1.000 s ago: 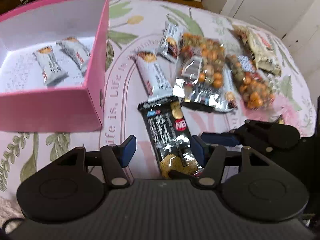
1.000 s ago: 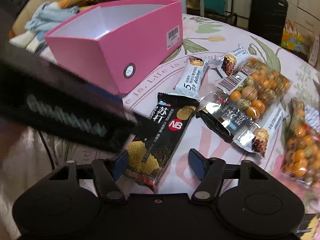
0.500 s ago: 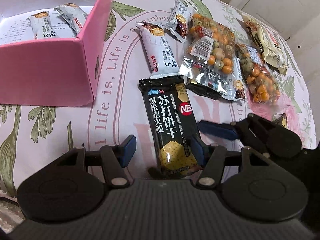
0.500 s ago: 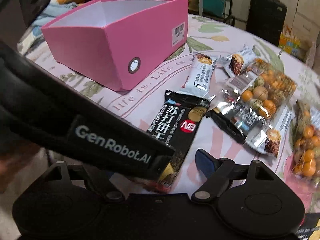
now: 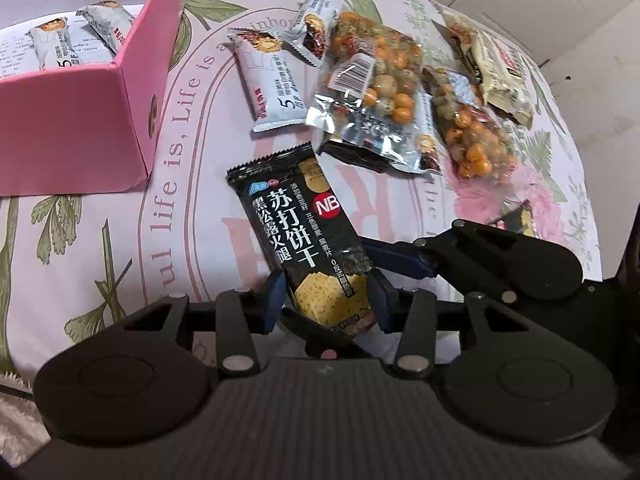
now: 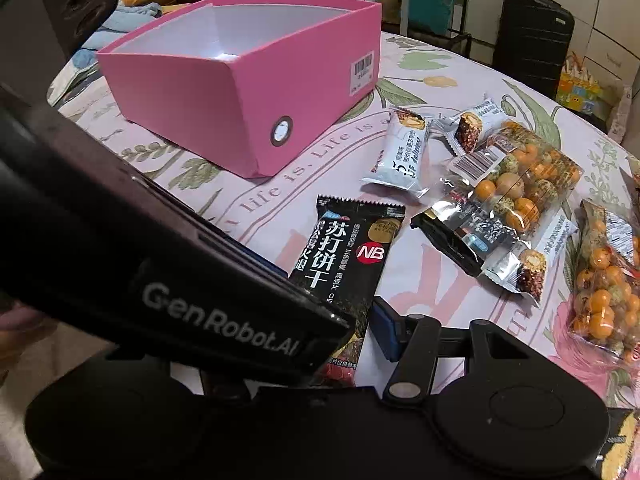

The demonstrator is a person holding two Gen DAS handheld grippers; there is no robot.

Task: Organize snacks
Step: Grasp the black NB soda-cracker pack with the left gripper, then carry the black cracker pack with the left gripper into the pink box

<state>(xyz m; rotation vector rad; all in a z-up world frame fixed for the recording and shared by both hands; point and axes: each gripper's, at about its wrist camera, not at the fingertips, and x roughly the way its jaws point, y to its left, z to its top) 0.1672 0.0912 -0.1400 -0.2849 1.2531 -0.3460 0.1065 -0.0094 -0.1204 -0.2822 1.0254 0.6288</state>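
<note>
A black soda-cracker packet (image 5: 304,236) lies on the tablecloth, also in the right wrist view (image 6: 344,256). My left gripper (image 5: 326,294) is shut on its near end, blue pads touching both edges. My right gripper (image 5: 400,258) sits just right of the packet; one blue fingertip (image 6: 386,332) shows, and the left gripper's body hides the other, so its state is unclear. A pink box (image 5: 100,120) at the left holds two white bars (image 5: 56,46); it also shows in the right wrist view (image 6: 256,80).
A white bar (image 5: 274,88), a small bar (image 5: 312,28), two bags of coated nuts (image 5: 380,76) (image 5: 472,132) and a beige packet (image 5: 500,68) lie beyond the cracker packet. The table edge curves at the right. A dark suitcase (image 6: 532,28) stands behind.
My left gripper's jaws have closed from wide open onto the black cracker packet. The camera moved forward and lower toward it. The right gripper stayed beside it.
</note>
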